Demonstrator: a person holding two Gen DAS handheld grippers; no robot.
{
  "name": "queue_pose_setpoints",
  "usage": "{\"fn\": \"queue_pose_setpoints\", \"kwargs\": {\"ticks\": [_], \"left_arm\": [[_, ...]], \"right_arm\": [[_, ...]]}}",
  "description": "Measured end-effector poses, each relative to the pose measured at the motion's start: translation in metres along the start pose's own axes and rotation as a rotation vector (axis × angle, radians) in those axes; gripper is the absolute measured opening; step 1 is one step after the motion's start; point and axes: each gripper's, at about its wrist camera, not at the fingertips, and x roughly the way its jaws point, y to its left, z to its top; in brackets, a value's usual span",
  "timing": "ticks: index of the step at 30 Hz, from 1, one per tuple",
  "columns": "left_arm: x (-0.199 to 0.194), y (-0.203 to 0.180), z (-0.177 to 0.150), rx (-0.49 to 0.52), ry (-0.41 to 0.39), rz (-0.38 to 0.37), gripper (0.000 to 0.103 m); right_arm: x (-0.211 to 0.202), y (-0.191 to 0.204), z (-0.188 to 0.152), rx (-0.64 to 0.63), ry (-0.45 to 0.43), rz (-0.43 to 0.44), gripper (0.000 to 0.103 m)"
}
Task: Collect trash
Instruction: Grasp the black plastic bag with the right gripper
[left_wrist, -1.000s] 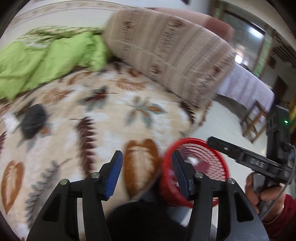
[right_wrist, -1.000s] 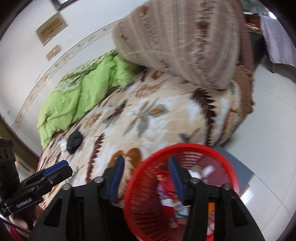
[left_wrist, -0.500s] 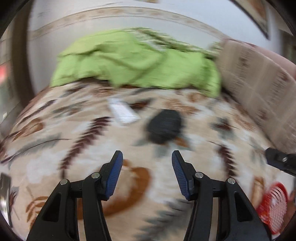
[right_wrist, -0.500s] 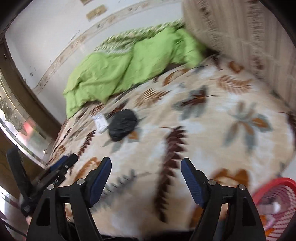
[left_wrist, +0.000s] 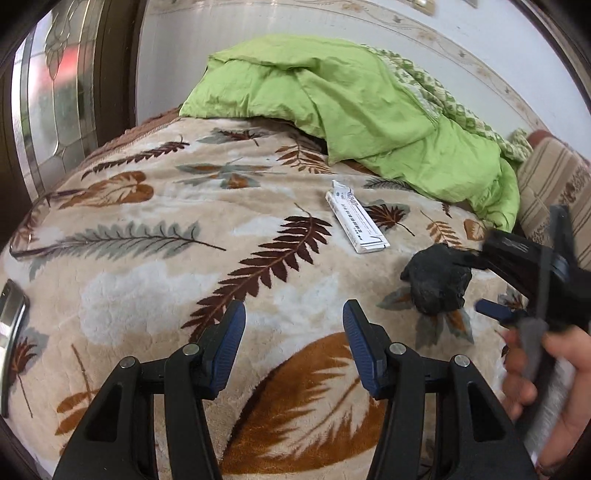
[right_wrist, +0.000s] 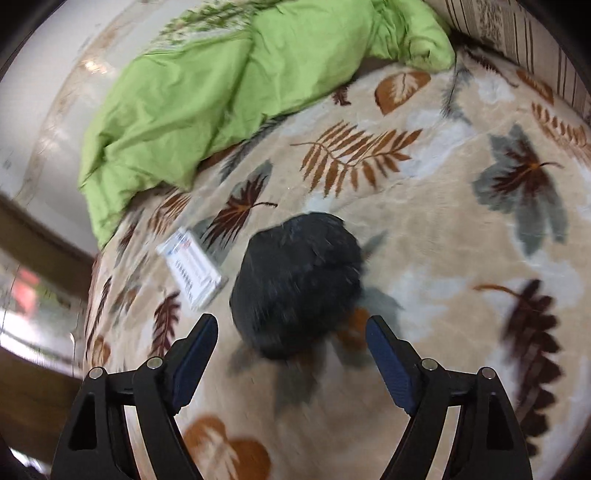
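Only the left wrist view shows the right gripper (left_wrist: 476, 284) from outside, its fingers reaching either side of the crumpled black bag (left_wrist: 436, 282), with the hand (left_wrist: 546, 384) gripping it. The left gripper (left_wrist: 293, 347) has its fingers apart over bare leaf-print blanket (left_wrist: 147, 266); the bag lies beyond and right of them. In the right wrist view, the right gripper (right_wrist: 291, 362) is spread wide, the bag (right_wrist: 295, 284) just ahead between its fingertips. The white carton (left_wrist: 356, 221) lies farther off, the green quilt (left_wrist: 351, 99) farthest.
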Motion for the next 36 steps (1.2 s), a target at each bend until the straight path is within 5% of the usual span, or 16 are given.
{"fn": "queue_pose_setpoints", "kwargs": {"ticks": [9, 13, 16, 23, 28, 30, 36], "left_arm": [[0.013, 0.002, 0.004, -0.006, 0.027, -0.007, 0.054], [0.015, -0.003, 0.003, 0.003, 0.034, -0.013, 0.054], [0.016, -0.008, 0.001, 0.025, 0.036, -0.014, 0.054], [0.026, -0.018, -0.001, 0.028, 0.076, -0.051, 0.054], [0.043, -0.037, 0.008, 0.025, 0.135, -0.088, 0.055], [0.051, -0.048, 0.019, 0.021, 0.142, -0.110, 0.067], [0.098, -0.088, 0.060, 0.064, 0.175, -0.063, 0.072]], "right_arm": [[0.059, 0.024, 0.017, -0.040, 0.019, -0.194, 0.084], [0.050, 0.017, 0.009, -0.081, 0.008, -0.150, 0.043], [0.034, 0.011, 0.001, -0.106, -0.002, -0.109, 0.035], [-0.046, 0.010, -0.036, -0.195, -0.194, -0.052, 0.035], [-0.060, 0.005, -0.035, -0.233, -0.292, -0.054, 0.035], [-0.061, -0.002, -0.029, -0.209, -0.310, -0.055, 0.035], [-0.065, -0.014, -0.019, -0.172, -0.333, -0.063, 0.035]]}}
